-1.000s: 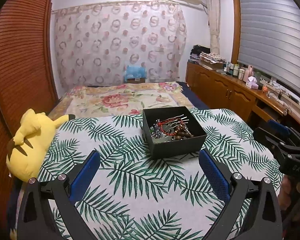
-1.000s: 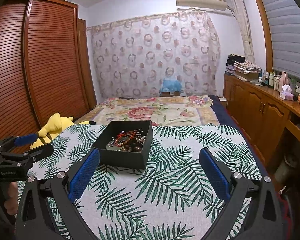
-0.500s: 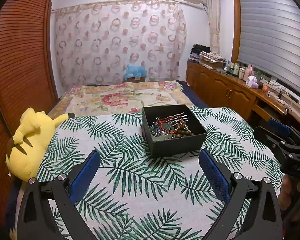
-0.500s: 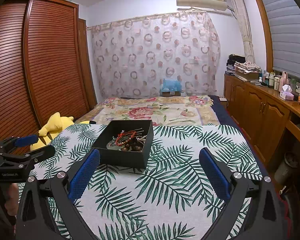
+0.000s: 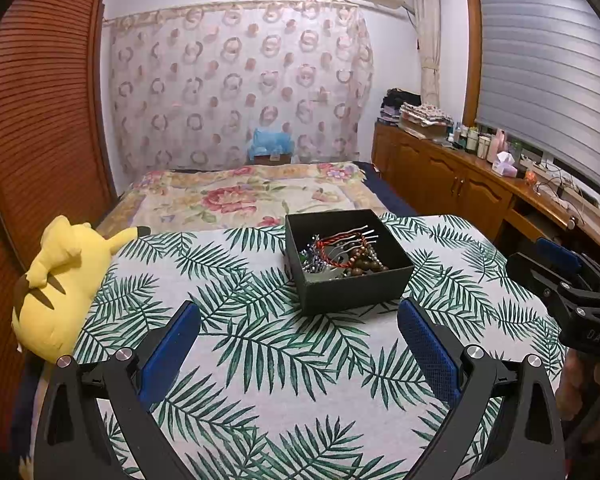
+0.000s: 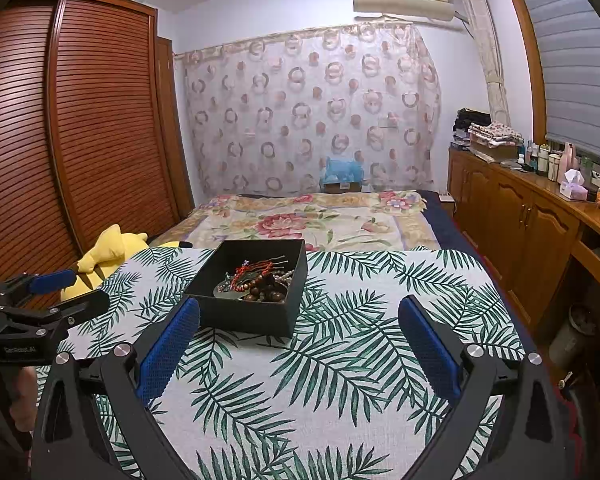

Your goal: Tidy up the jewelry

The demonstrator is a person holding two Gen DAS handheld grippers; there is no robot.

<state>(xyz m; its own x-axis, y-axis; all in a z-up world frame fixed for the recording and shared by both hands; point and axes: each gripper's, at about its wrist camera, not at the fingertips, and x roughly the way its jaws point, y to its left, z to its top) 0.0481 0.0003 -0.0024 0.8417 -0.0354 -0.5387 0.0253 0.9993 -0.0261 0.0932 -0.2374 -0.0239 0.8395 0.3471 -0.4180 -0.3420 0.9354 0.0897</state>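
Note:
A black open box (image 5: 356, 292) (image 6: 244, 314) stands on the palm-leaf cloth (image 5: 260, 344) (image 6: 340, 352). Inside lies a tangle of jewelry (image 5: 340, 254) (image 6: 256, 280): a red braided cord, brown wooden beads, silver hairpins and chains. My left gripper (image 5: 298, 344) hangs open in front of the box, nothing between its blue pads. My right gripper (image 6: 298, 344) is open too, with the box just beyond its left finger. Each gripper shows at the edge of the other's view, the right gripper (image 5: 564, 280) and the left gripper (image 6: 56, 292).
A yellow plush toy (image 5: 60, 284) (image 6: 108, 256) lies at the cloth's left edge. Behind it is a bed with a floral cover (image 5: 244, 196). A slatted wooden wardrobe (image 6: 80, 132) stands on the left, a wooden cabinet with bottles (image 6: 532, 216) on the right.
Both views have shifted very slightly; the box sits a touch lower in the right wrist frame. Both grippers stay open and the jewelry has not moved.

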